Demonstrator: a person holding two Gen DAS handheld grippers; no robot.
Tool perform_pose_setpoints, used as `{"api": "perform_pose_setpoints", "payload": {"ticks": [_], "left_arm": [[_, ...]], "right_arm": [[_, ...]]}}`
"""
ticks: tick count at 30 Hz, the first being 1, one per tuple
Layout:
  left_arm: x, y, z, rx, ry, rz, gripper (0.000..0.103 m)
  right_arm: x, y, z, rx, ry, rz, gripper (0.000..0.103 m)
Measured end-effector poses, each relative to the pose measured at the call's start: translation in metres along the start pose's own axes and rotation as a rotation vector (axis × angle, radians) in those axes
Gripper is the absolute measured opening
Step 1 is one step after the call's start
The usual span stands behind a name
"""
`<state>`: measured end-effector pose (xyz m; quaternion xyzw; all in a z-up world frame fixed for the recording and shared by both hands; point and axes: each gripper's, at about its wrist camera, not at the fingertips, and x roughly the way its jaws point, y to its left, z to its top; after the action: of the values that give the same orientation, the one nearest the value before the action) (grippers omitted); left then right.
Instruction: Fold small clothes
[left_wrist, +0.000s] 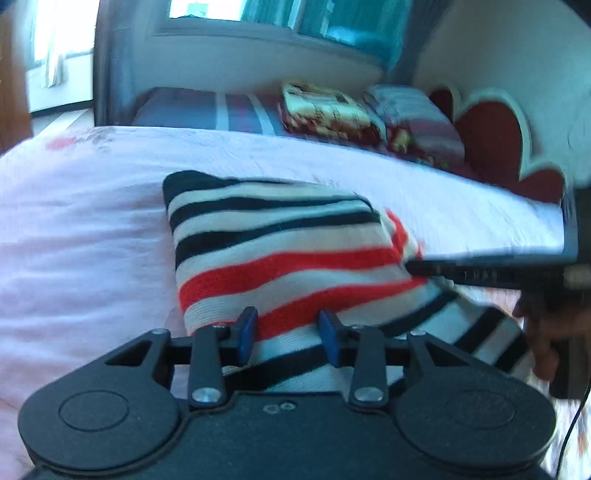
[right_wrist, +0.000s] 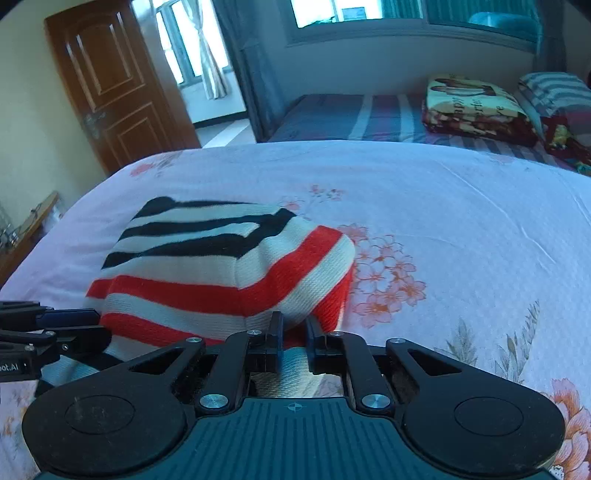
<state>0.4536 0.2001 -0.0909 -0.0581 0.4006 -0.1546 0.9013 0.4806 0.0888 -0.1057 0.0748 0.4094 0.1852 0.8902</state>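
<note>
On pink floral bedsheet (right_wrist: 443, 192) lies striped sweater (right_wrist: 221, 266); brown door (right_wrist: 110, 85) behind.

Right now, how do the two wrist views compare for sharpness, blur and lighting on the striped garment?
Left wrist view: motion-smeared, the striped garment soft-edged, the right tool a dark streak; bluish cast, window blown out. Right wrist view: much sharper, knit ribs readable on the garment, flowers crisp on the bedsheet; the doorway glares. Both bend straight lines at the edges.
</note>
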Motion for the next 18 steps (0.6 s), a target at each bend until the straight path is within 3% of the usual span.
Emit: {"api": "perform_pose_setpoints", "payload": {"ticks": [3, 5, 8, 11, 14, 18], "left_arm": [[-0.006, -0.001, 0.001, 0.002, -0.005, -0.003, 0.036], [-0.021, -0.006, -0.003, 0.03, -0.026, 0.006, 0.034], [-0.047, -0.018, -0.019, 0.059, -0.065, 0.016, 0.034], [-0.061, -0.035, -0.038, 0.079, -0.086, 0.009, 0.034], [-0.052, -0.047, -0.055, 0.107, -0.069, 0.035, 0.034], [-0.048, -0.052, -0.06, 0.134, -0.077, 0.071, 0.035]], "right_arm": [[-0.003, -0.001, 0.002, -0.007, 0.008, -0.009, 0.006], [-0.041, 0.001, -0.005, -0.045, -0.051, -0.017, 0.006], [-0.091, 0.013, -0.023, -0.136, -0.132, 0.038, 0.006], [-0.119, 0.031, -0.049, -0.236, -0.126, 0.103, 0.006], [-0.11, 0.038, -0.069, -0.32, -0.076, 0.046, 0.006], [-0.09, 0.025, -0.076, -0.272, -0.022, 0.018, 0.006]]}}
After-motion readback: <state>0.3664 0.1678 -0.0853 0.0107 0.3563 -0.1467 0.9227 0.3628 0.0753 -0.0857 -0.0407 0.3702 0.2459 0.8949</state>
